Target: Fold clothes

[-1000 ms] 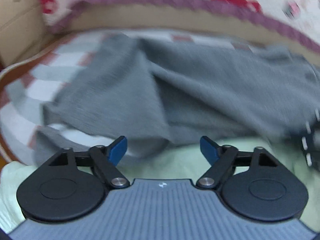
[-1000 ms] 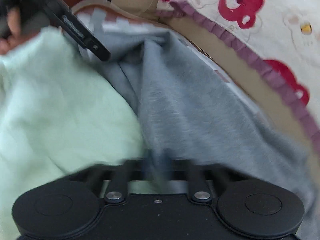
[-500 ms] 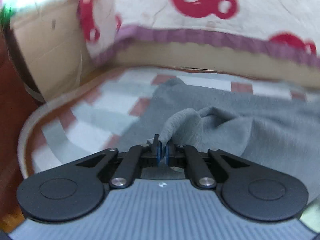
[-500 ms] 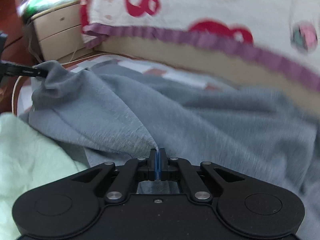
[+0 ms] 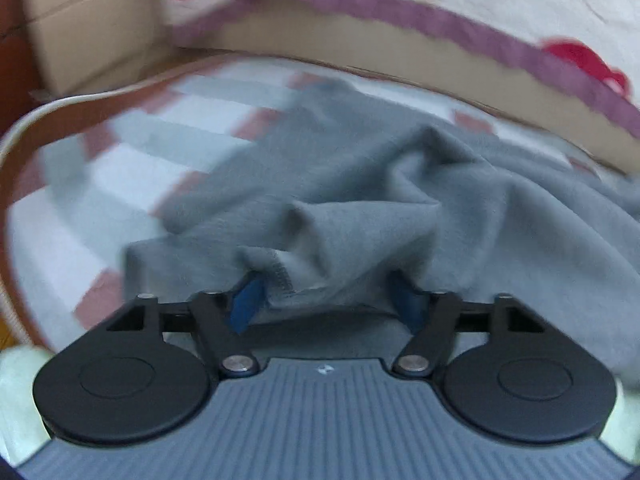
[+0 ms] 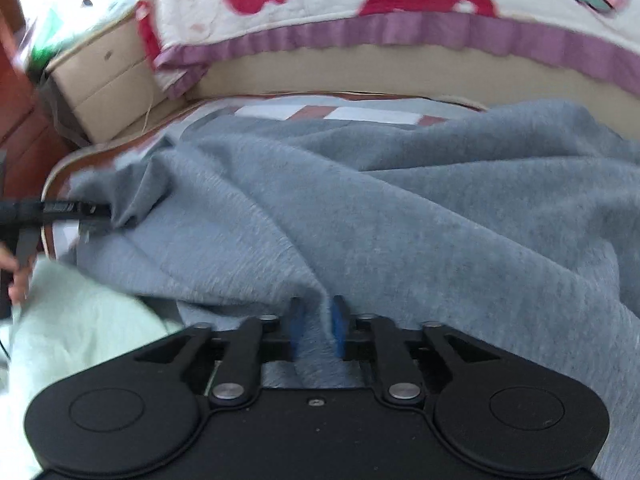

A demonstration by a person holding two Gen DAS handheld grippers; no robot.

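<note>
We see a bed covered by a checked sheet (image 5: pixel 132 168) in white, grey and reddish squares, its brown edge curving down the left of the frame. On it lies a rumpled grey garment (image 6: pixel 400 220) across the middle, and a pale green cloth (image 6: pixel 76 328) at the lower left, beside the grey one

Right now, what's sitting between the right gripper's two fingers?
A raised fold of the grey garment runs between the fingers of the right gripper, whose jaws are opening. The right wrist view shows this.
</note>
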